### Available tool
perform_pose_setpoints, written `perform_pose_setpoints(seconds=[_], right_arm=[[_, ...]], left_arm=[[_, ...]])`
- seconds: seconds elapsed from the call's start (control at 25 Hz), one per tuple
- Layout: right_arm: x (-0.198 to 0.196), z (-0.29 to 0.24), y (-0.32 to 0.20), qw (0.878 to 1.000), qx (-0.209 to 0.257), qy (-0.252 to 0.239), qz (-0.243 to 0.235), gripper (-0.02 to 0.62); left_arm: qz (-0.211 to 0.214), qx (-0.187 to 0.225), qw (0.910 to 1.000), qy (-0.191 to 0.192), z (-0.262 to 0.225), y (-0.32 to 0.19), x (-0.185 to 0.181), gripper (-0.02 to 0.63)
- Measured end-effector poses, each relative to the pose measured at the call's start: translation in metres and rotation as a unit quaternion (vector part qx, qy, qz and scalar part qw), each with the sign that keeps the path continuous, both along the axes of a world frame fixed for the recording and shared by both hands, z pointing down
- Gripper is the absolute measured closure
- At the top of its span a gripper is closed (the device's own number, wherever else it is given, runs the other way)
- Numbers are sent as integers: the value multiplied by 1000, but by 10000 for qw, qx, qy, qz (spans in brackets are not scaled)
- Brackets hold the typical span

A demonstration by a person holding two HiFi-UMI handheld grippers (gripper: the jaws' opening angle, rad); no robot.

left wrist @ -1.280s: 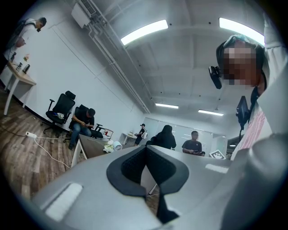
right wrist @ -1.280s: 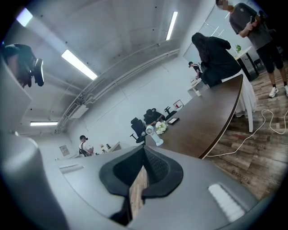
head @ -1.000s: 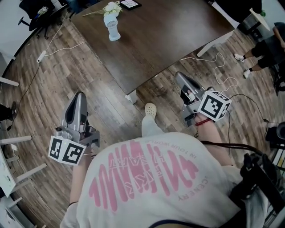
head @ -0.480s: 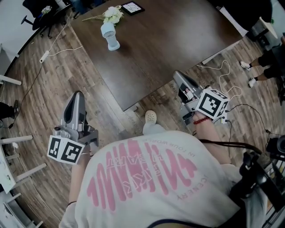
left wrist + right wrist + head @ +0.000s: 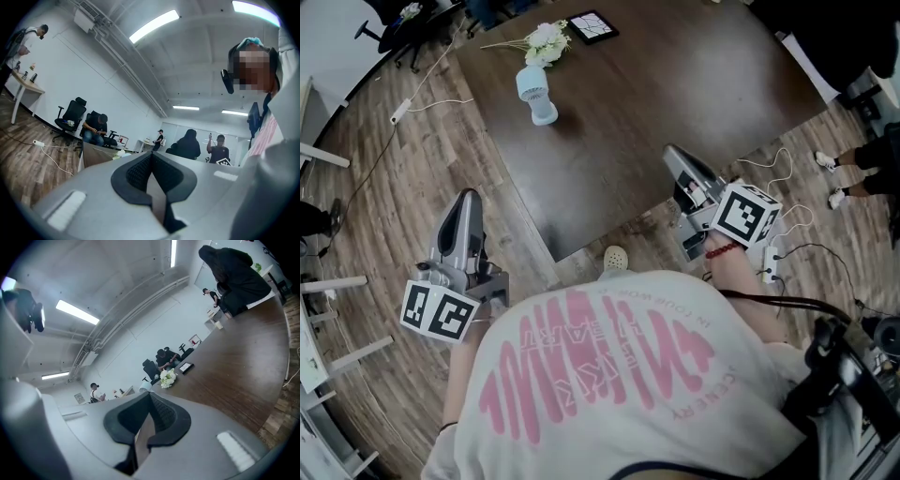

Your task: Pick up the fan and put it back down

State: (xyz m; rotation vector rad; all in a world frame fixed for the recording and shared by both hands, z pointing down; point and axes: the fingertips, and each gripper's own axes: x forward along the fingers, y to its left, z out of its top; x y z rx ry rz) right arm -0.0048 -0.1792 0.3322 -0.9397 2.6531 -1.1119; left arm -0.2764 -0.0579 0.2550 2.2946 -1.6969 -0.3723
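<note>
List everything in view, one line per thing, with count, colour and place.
table: one, dark brown, centre.
fan: one, pale blue, upright on the table near its far left corner.
flowers: one bunch, white, on the table behind the fan.
flat framed item: one, black, on the table's far edge.
power strip: one, white, on the floor left of the table.
shoe: one, cream, by the table's near corner.
left hand-held gripper: one, grey, shut, empty, over the floor.
right hand-held gripper: one, grey, shut, empty, at the table's near edge.
</note>
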Motion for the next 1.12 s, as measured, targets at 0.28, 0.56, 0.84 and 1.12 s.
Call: perform_pose_setpoints(seconds=[0.28,0.56,0.84,1.12], right_arm=[[-5,-2,-37,9997,-73,136,-183,589],[-4,8,-53,9991,-206,140,-348,589],[-2,8,-72,9984,-277,53,-490,589],[8,10,-70,9987,-219,54,-450,589]], left_arm=[[-165,-85,9997,131,3,-34,-3,589],[-276,-150,9994,177,13,-51,3,589],[-338,-169,9992,123,9,-67,10,589],[-302,-90,9995,-14,15,-75,17,589]])
